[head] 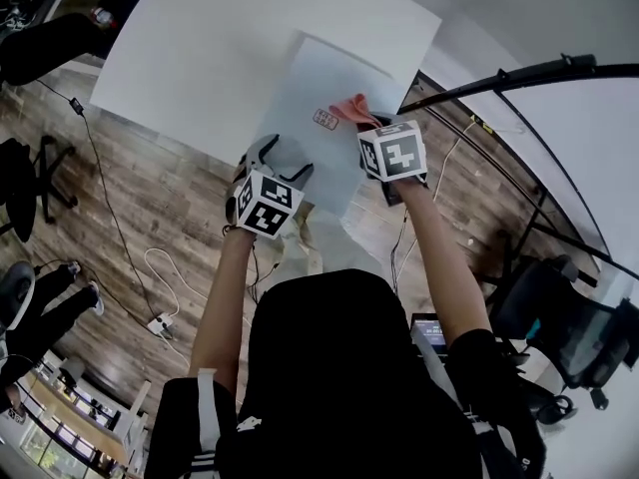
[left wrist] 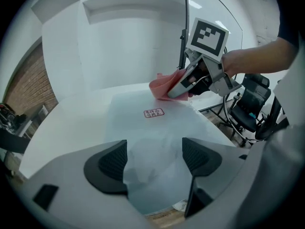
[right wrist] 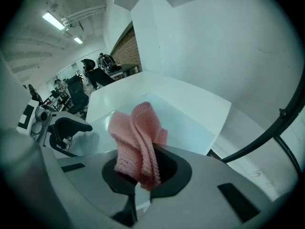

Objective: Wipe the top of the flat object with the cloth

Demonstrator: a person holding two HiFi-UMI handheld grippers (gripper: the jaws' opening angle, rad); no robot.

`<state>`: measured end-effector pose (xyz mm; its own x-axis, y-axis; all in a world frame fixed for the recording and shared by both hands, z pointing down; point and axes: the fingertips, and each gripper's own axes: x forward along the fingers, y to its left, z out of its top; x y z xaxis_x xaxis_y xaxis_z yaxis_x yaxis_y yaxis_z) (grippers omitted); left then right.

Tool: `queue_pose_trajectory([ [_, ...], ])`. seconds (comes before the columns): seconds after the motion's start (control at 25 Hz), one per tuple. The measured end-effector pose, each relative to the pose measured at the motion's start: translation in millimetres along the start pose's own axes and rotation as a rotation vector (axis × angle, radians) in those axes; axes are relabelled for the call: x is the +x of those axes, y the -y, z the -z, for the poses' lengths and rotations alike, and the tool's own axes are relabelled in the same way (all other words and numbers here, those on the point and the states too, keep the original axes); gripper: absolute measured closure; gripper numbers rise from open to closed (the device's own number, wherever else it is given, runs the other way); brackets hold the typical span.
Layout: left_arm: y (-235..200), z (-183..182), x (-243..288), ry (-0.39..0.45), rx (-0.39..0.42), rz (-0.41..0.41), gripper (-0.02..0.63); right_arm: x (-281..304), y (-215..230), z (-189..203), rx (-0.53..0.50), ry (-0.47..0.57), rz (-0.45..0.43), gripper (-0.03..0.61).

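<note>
A pale, flat translucent sheet (head: 329, 88) with a small red-printed label (head: 325, 119) lies on the white table (head: 200, 48). My right gripper (head: 372, 124) is shut on a pink knitted cloth (head: 351, 108), which hangs bunched at the sheet's right side, just beyond the label. In the right gripper view the cloth (right wrist: 136, 142) sticks up folded out of the closed jaws. My left gripper (head: 285, 158) stands open over the sheet's near edge. In the left gripper view the sheet (left wrist: 152, 132) shows between the spread pads (left wrist: 112, 161), with nothing gripped.
A black curved pole (head: 519, 73) crosses above the table's right edge. Office chairs (head: 589, 337) stand at the right, another one (head: 30, 168) at the left. Cables (head: 160, 267) lie on the wooden floor below the table's near edge.
</note>
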<state>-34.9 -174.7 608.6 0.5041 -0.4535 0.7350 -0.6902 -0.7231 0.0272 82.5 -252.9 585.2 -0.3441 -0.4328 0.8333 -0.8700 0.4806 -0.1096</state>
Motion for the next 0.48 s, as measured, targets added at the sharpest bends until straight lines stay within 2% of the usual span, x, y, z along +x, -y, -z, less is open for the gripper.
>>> queue_pose_trajectory([
  [0.12,0.1,-12.5,-14.3,0.049,-0.023,-0.019,0.244,-9.9,-12.9,-3.0,-0.026,0.010,-0.009,0.534],
  [0.32,-7.5,-36.9,-47.6,0.139,-0.084,-0.073,0.320,-30.6,-32.8,-16.7,-0.029,0.062,-0.025,0.534],
  [0.48,-14.9,-69.4,-85.6,0.216,-0.114,-0.096,0.402,-57.6,-46.3,-38.6,-0.012,0.142,-0.039,0.534],
])
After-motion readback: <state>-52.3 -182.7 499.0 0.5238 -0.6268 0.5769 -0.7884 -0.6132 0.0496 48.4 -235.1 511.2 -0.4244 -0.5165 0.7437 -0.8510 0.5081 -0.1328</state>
